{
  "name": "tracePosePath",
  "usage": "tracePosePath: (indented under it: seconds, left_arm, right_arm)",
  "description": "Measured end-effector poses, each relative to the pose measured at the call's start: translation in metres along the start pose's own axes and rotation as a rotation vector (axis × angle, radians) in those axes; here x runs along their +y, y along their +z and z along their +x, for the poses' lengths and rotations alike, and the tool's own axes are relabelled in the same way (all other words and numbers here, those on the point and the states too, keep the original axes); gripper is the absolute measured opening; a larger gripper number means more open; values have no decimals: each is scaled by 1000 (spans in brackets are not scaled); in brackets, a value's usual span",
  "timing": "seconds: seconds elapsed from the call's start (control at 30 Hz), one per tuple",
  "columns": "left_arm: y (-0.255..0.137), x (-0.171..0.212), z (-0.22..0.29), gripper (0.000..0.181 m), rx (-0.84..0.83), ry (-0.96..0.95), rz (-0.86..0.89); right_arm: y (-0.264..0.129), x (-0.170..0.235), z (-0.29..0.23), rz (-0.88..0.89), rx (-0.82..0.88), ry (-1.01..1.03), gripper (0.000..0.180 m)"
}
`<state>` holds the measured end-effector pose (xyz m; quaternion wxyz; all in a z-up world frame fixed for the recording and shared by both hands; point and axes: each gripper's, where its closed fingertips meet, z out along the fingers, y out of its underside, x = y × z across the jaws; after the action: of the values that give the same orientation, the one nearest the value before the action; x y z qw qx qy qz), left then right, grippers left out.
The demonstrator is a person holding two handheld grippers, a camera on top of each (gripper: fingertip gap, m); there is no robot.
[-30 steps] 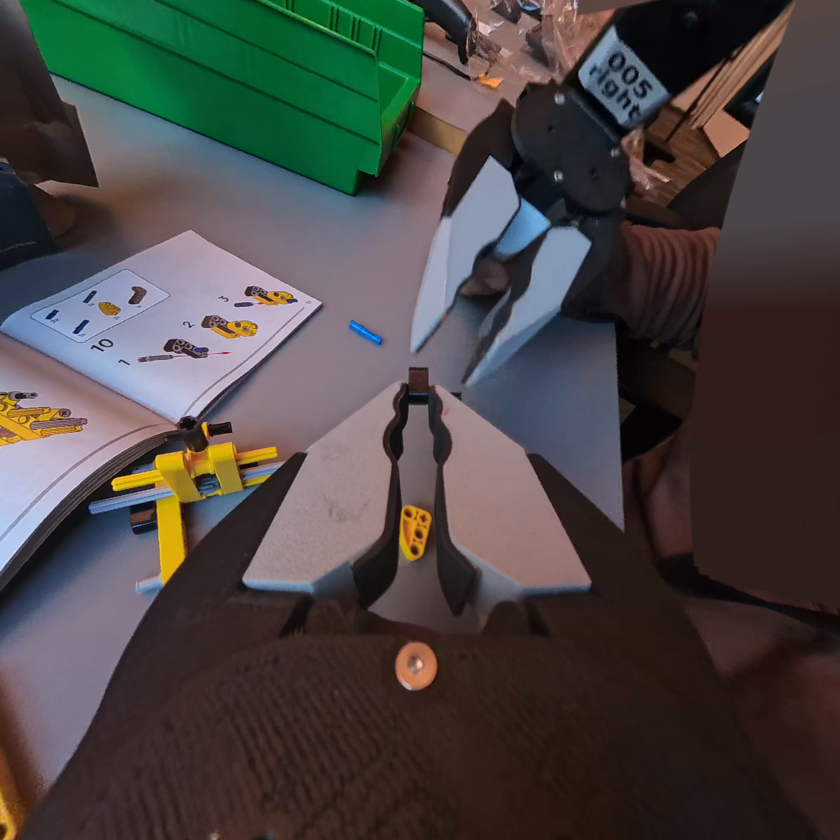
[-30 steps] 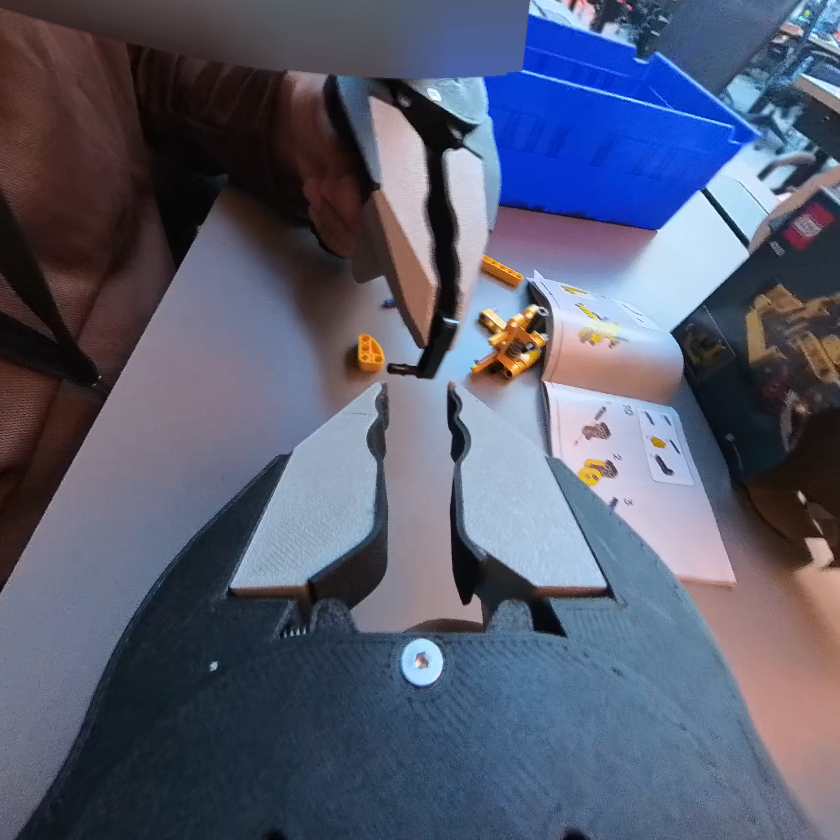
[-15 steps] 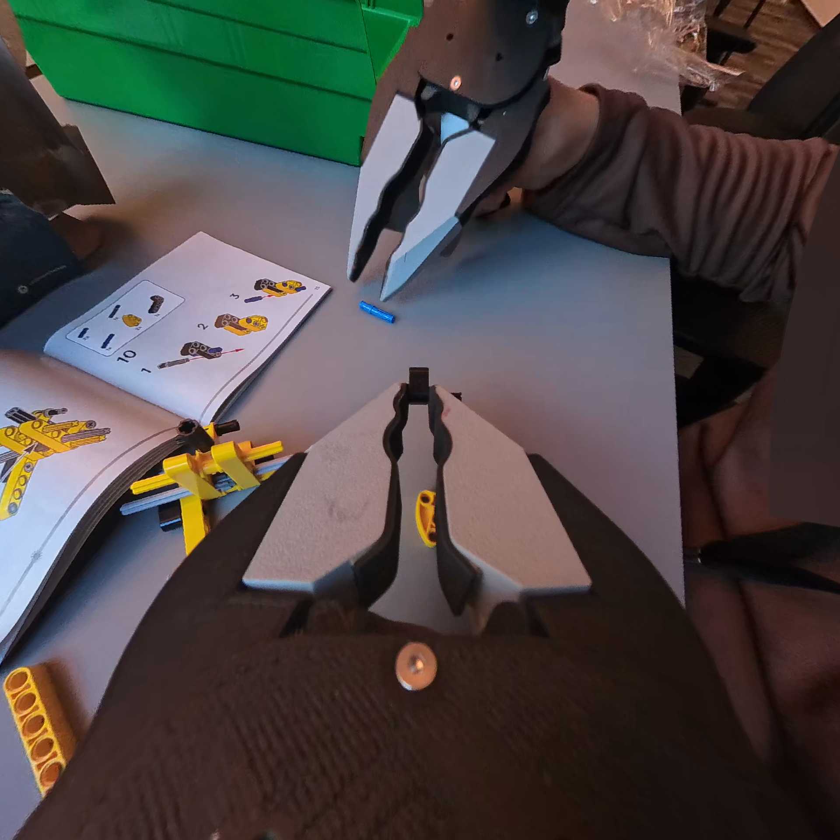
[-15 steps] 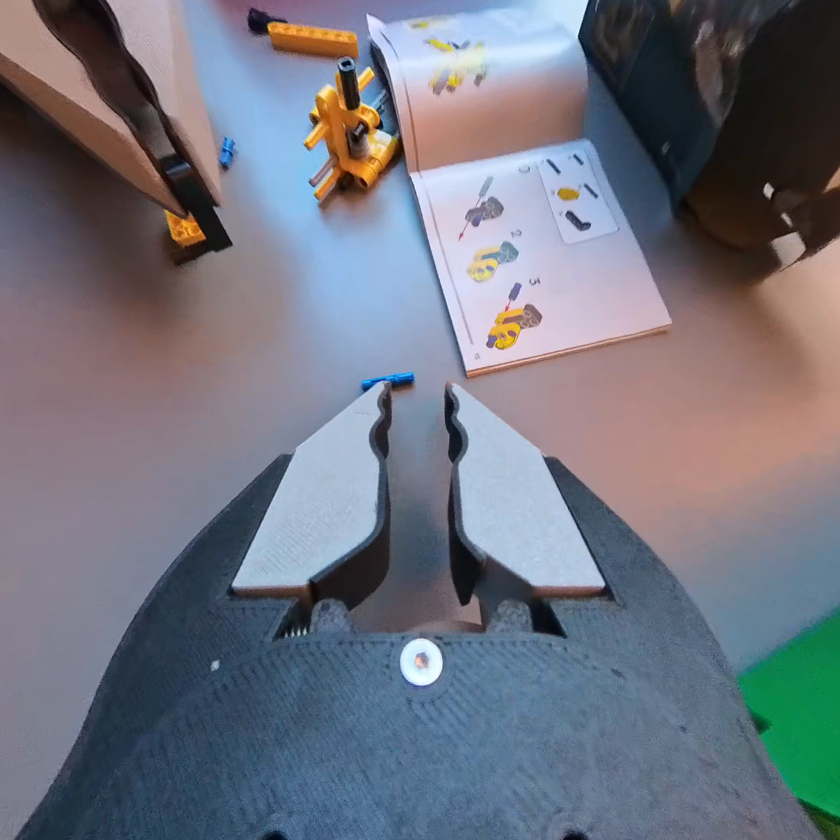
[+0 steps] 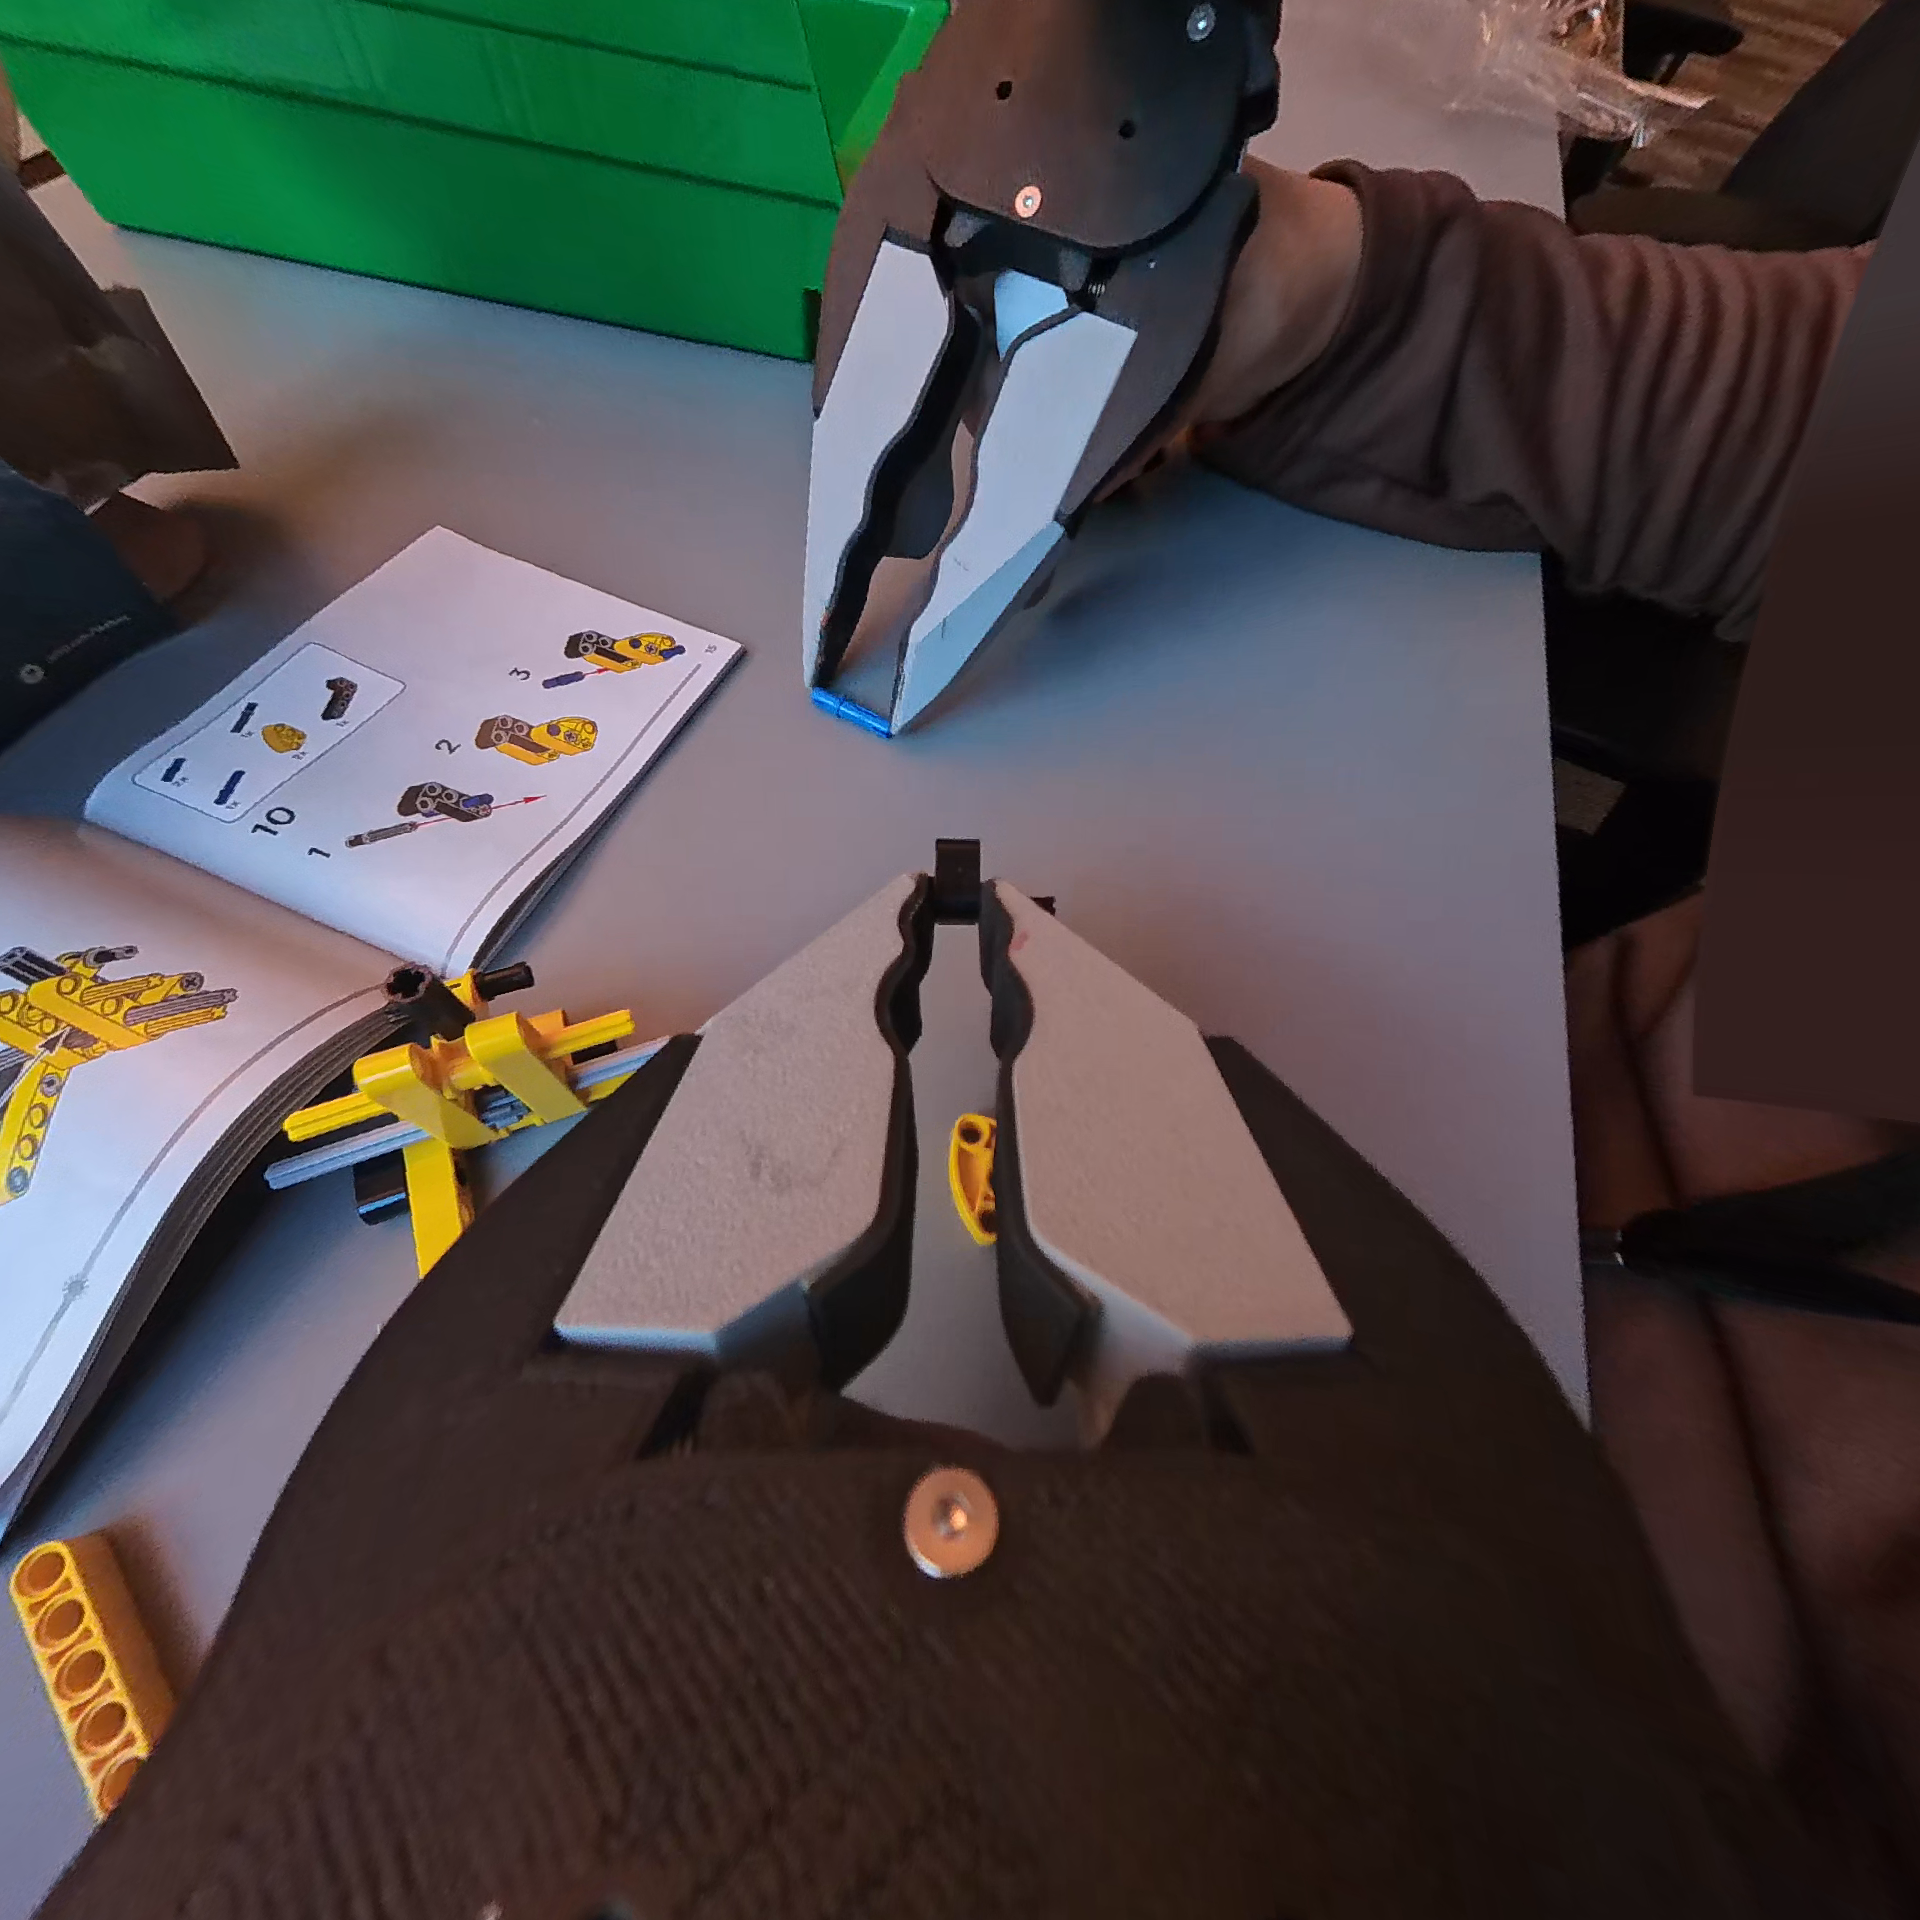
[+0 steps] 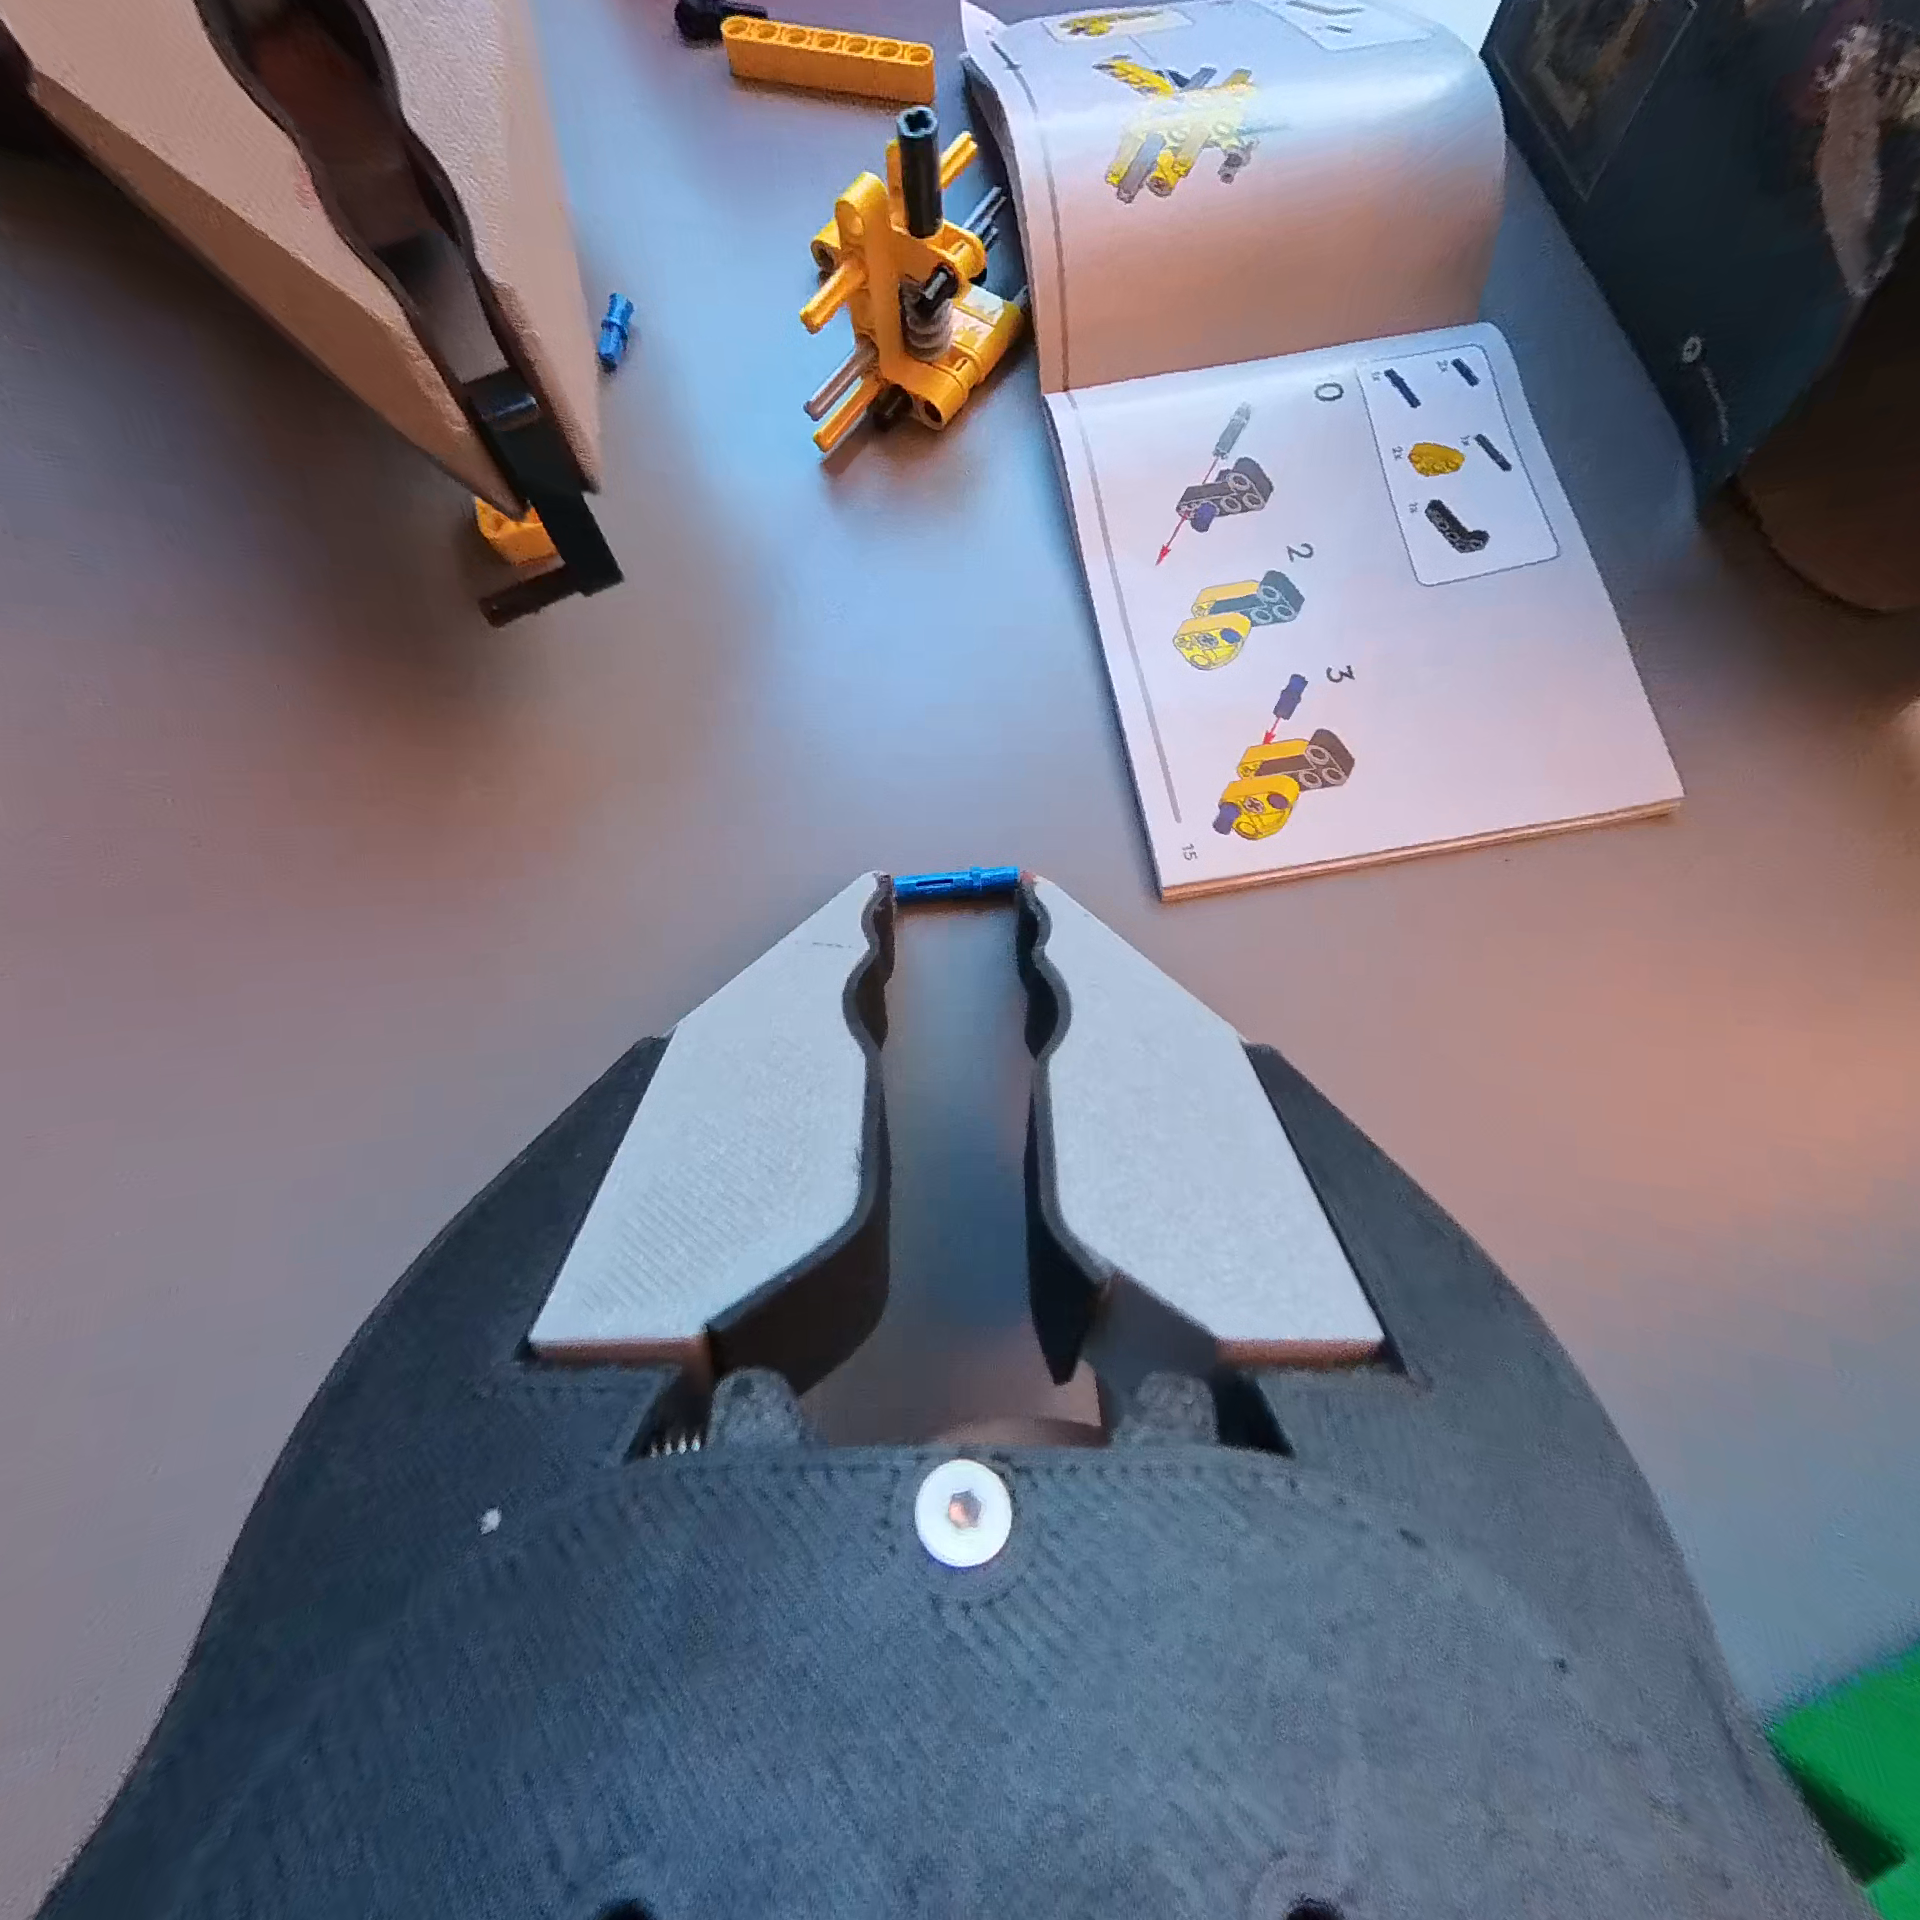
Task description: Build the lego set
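Observation:
My left gripper (image 5: 956,894) is shut on a small black L-shaped lego piece (image 5: 956,873) and holds it just above the table. A small yellow piece (image 5: 975,1179) lies on the table under its fingers. My right gripper (image 6: 956,888) is tipped down onto the table and shut on a blue pin (image 6: 954,883), gripped end to end between its fingertips. In the left wrist view the right gripper (image 5: 854,707) shows ahead with the blue pin (image 5: 852,715) at its tips. The right wrist view shows the left gripper (image 6: 520,457) with the black piece (image 6: 545,520).
An open instruction booklet (image 5: 416,727) lies at the left, with a yellow lego assembly (image 5: 468,1081) against its spine. A yellow beam (image 5: 88,1652) and a second blue pin (image 6: 615,330) lie loose. A green bin (image 5: 468,156) stands behind; a dark box (image 6: 1714,208) stands beside the booklet.
My right gripper swung away from the left gripper, came down over the blue pin and closed slightly onto it. My left gripper kept hold of the black piece and barely moved.

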<state>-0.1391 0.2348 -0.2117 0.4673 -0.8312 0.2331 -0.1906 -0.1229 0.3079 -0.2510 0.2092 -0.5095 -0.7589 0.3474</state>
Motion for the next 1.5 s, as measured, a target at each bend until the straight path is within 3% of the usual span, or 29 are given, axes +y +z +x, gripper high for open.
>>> tracePosePath:
  seconds: [0.8,1.0,1.23,1.5]
  left_arm:
    - [2,2,3,5,12,40,-7]
    - [-1,0,12,5,56,222,12]
    - [4,3,8,5,-45,355,-11]
    - [4,6,11,5,-111,522,-14]
  right_arm:
    - [11,-11,-19,-1,-44,-67,26]
    - [12,-10,-6,-11,-99,-130,19]
    - [-4,-17,-8,18,-117,-62,17]
    - [12,-12,-18,-28,-149,-80,11]
